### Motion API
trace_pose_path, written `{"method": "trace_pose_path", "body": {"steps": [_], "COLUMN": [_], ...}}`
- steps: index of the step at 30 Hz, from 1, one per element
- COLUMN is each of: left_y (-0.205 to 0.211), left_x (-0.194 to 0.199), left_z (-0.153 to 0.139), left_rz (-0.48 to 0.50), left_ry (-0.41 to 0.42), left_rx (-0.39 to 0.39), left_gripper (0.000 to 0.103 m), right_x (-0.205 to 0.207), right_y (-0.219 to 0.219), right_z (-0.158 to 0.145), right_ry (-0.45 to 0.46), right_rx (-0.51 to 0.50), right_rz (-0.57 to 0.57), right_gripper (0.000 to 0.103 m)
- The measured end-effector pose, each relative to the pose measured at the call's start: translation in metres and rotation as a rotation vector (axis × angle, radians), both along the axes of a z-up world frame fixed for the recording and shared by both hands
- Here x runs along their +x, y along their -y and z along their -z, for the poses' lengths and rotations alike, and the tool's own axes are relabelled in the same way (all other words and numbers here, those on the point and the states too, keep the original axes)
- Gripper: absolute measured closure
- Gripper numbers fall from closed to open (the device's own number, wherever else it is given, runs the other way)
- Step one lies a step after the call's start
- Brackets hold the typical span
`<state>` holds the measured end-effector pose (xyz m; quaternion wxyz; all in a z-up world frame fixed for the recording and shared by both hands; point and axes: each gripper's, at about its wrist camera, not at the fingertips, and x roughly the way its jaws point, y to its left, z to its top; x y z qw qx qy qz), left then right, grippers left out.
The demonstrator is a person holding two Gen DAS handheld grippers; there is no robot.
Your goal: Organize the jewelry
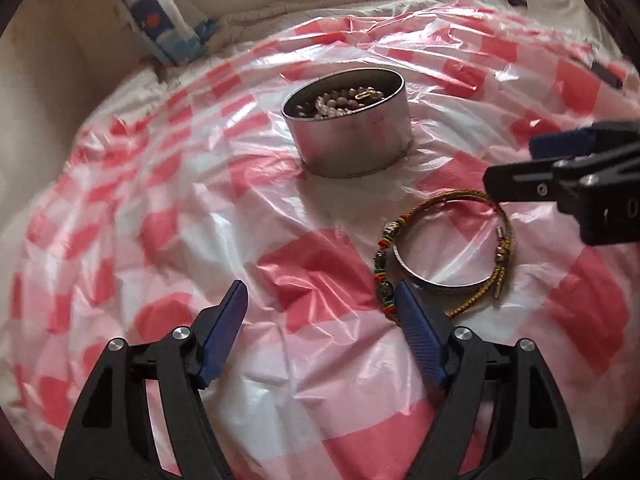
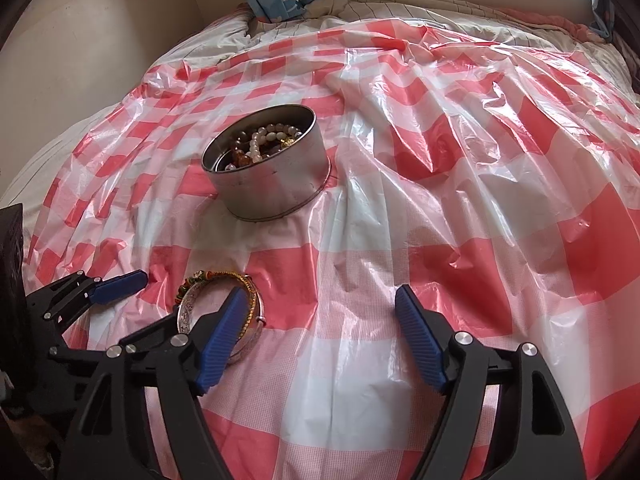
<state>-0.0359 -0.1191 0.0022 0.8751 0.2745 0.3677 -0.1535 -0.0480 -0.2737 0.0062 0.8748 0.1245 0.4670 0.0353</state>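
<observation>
A round metal tin (image 1: 352, 144) stands on the red-and-white checked plastic sheet and holds pearl and bead jewelry (image 1: 344, 100); it also shows in the right wrist view (image 2: 272, 176). Loose bangles lie nearer me: a silver bangle (image 1: 436, 284) ringed by a braided gold cord bracelet (image 1: 452, 200) and a beaded one (image 1: 382, 272). In the right wrist view this bangle pile (image 2: 224, 292) lies behind my left finger. My left gripper (image 1: 322, 300) is open and empty, its right finger beside the bangles. My right gripper (image 2: 320, 308) is open and empty; it enters the left wrist view (image 1: 520, 168) above the bangles.
The plastic sheet (image 2: 460, 168) covers a bed with striped bedding (image 2: 400, 4) beyond it. A blue-patterned pillow (image 1: 160, 12) leans at the back by a beige wall (image 2: 80, 40). A dark object (image 2: 10, 248) sits at the left edge.
</observation>
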Motion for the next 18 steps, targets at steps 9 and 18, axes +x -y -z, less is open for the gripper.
{"method": "trace_pose_path", "body": {"steps": [9, 18], "left_y": [-0.054, -0.047], "left_x": [0.037, 0.04], "left_z": [-0.016, -0.022], "left_rz": [-0.25, -0.2], "left_ry": [-0.011, 0.038], "left_rx": [-0.119, -0.16], "left_gripper": [0.031, 0.032], "right_x": [-0.001, 0.006], "right_y": [-0.001, -0.052], "right_z": [-0.003, -0.001], "right_ry": [0.016, 0.037], "right_rx": [-0.009, -0.118], "right_rz": [-0.003, -0.202], "right_gripper": [0.028, 0.058]}}
